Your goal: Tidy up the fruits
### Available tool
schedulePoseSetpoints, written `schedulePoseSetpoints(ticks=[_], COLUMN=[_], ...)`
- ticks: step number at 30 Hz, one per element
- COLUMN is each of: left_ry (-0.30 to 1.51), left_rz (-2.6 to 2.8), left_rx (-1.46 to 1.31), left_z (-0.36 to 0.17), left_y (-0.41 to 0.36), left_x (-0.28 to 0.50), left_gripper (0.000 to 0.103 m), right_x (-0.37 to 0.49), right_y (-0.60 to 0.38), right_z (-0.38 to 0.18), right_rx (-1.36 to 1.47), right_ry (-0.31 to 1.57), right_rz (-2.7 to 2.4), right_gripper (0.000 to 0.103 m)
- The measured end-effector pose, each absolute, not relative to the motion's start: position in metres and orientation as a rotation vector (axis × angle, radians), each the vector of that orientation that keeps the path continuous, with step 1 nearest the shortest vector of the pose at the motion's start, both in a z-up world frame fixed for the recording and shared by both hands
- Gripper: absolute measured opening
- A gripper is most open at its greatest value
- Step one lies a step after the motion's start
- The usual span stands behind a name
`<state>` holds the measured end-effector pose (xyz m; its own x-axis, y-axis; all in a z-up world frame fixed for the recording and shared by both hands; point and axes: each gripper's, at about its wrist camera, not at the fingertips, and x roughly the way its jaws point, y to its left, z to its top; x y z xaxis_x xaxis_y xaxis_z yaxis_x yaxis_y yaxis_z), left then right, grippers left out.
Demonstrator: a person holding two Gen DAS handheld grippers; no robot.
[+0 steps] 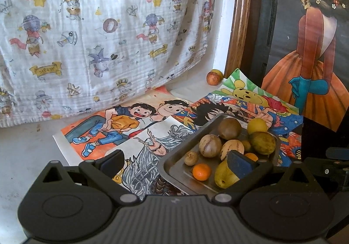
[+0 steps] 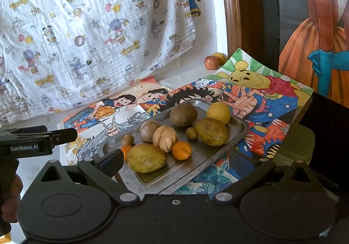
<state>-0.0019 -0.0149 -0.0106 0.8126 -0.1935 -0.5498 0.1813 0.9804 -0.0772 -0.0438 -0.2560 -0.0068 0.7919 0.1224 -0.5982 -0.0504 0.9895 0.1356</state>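
I see the metal tray on the cartoon drawings, loaded with fruit: a mango, a striped melon, a tangerine and others. My right gripper hangs over the tray's near end, fingers wide apart, empty. My left gripper is spread too, empty. An apple sits at 12 o'clock, well apart.

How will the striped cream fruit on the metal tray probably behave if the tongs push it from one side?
The striped cream fruit looks round and smooth, so it would probably roll rather than slide. It seems to touch the brown fruit and sits close to the orange, so these may get nudged. The metal tray has a raised rim, likely stopping it.
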Motion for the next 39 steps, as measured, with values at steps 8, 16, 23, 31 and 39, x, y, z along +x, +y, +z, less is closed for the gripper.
schedulePoseSetpoints(ticks=[8, 16, 23, 31, 39], left_ry=[0.589, 0.589, 0.59, 0.59, 0.593], left_rz=[-0.199, -0.199, -0.199, -0.199, -0.217], left_rx=[-0.022, -0.023, -0.024, -0.023, -0.032], left_z=[-0.0107, -0.0106, -0.0106, -0.0108, -0.0101], left_y=[-0.0144, -0.015, -0.0149, -0.0156, -0.0152], left_x=[-0.0018, -0.0018, -0.0019, -0.002, -0.0012], left_gripper=[0.103, 0.103, 0.103, 0.103, 0.103], right_x=[-0.044, -0.0441, -0.0441, -0.0439, -0.0441], right_y=[-0.2559, -0.2561, -0.2554, -0.2562, -0.2575], right_z=[-0.0069, -0.0072, -0.0074, -0.0076, -0.0081], right_rx=[0.115, 0.115, 0.115, 0.116, 0.116], right_ry=[0.648, 0.65, 0.65, 0.65, 0.653], right_rz=[0.093, 0.093, 0.092, 0.091, 0.09], right_gripper=[0.102, 0.102, 0.102, 0.102, 0.102])
